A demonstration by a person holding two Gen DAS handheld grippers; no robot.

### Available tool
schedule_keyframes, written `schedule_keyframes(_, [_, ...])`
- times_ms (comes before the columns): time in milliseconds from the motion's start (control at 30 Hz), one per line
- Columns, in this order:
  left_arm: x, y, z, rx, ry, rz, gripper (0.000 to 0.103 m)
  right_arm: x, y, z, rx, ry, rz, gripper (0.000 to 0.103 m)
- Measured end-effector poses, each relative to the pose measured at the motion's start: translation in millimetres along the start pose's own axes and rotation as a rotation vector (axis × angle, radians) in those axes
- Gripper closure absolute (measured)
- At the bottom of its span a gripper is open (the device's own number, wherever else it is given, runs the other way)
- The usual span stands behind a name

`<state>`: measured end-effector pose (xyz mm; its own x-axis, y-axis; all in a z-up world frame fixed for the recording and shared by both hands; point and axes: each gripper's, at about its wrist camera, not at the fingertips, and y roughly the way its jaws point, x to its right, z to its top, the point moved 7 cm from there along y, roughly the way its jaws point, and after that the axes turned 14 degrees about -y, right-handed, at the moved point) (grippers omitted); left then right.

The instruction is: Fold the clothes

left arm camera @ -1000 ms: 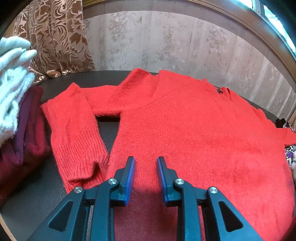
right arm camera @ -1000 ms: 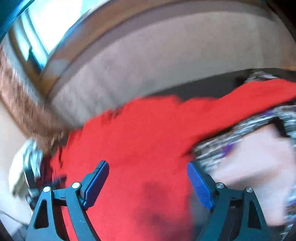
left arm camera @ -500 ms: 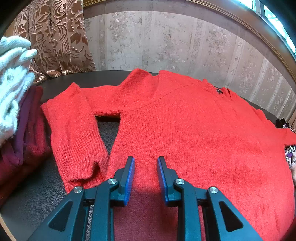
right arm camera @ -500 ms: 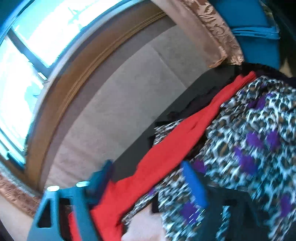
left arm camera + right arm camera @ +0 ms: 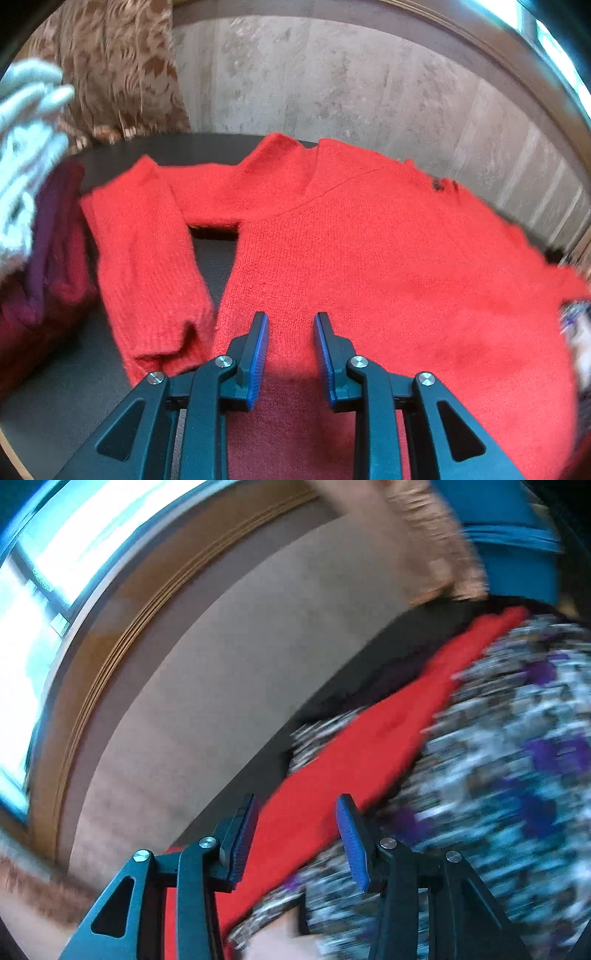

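Red sweater (image 5: 369, 266) lies flat on the counter (image 5: 66, 398). Left claw (image 5: 290, 354) hovers narrow, empty; right claw (image 5: 295, 834), apparently empty in blur, could snag the leopard-print cloth (image 5: 517, 794) at 3 o'clock.

The left wrist camera looks low and close over the flat red knitted sweater (image 5: 369, 258) ahead of its jaws, facing the wall. The right wrist camera, tilted and blurred, sees the same sweater's sleeve running away between its jaws.

Patterned curtain (image 5: 122, 70), papered wall (image 5: 332, 85), window (image 5: 33, 602)
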<state>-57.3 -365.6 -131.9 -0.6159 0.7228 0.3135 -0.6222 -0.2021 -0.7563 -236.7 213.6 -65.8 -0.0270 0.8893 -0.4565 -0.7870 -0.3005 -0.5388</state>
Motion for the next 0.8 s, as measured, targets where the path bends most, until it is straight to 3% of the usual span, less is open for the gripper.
schedule_keyframes(133, [48,-1,31,-0.091,-0.066,-0.275,0.079,-92,47,-24,-0.155,-0.209,0.166,0.049])
schedule_keyframes(200, [75,5,48,-0.119,-0.068,-0.383,0.077,-136,71,-44,-0.229,-0.298,0.239,0.04])
schedule_keyframes(333, [151,39,78,-0.217,0.014,-0.515,0.073,-201,114,-86,-0.315,-0.429,0.302,0.037])
schedule_keyframes(433, [198,74,93,-0.341,0.019,-0.629,0.069,-240,154,-108,-0.352,-0.525,0.293,0.037])
schedule_keyframes(567, [244,113,101,-0.437,0.095,-0.676,0.064,-241,178,-131,-0.39,-0.583,0.233,0.03])
schedule_keyframes(667, [260,142,102,-0.509,0.113,-0.68,0.061,-238,177,-137,-0.372,-0.578,0.255,0.025])
schedule_keyframes(800, [276,177,103,-0.59,0.093,-0.69,0.058,-241,172,-139,-0.349,-0.573,0.291,0.008])
